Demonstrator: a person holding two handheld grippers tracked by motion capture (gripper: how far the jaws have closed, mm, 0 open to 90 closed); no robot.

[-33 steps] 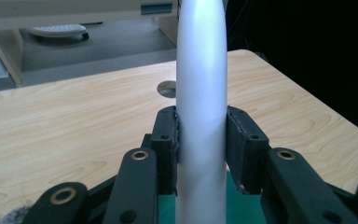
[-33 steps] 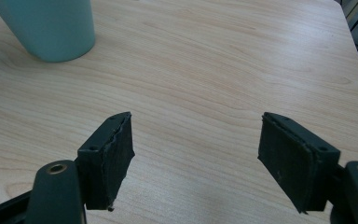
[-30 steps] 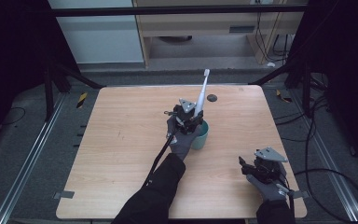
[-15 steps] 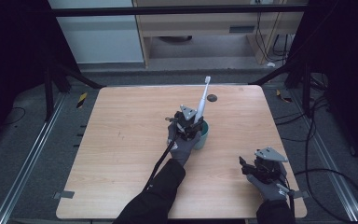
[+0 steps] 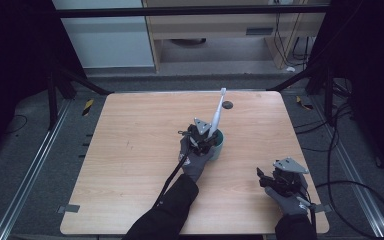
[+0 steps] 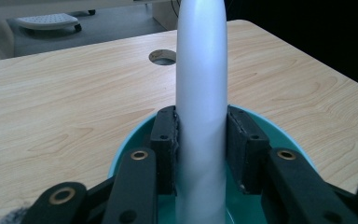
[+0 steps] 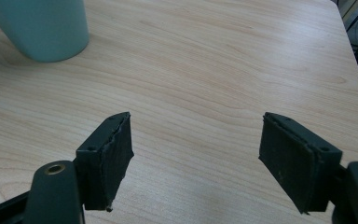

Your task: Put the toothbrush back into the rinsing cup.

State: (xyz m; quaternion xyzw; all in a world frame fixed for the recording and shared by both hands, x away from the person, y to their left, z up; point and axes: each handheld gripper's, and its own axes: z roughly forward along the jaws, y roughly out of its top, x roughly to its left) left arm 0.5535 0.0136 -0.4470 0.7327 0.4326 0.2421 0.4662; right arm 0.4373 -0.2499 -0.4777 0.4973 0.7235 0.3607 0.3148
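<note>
Toothbrush (image 5: 216, 114) handle sits clamped between my left gripper's (image 5: 203, 136) jaws, smooth, pale grey-white, rounded, standing nearly upright with its lower end down inside the teal cup (image 5: 219, 146). From above I see it lean slightly away from me, head uppermost. The cup stands near the middle of the table (image 5: 130, 150). My right gripper (image 5: 267, 179) rests low near the table's front right corner, jaws wide apart, holding nothing.
</note>
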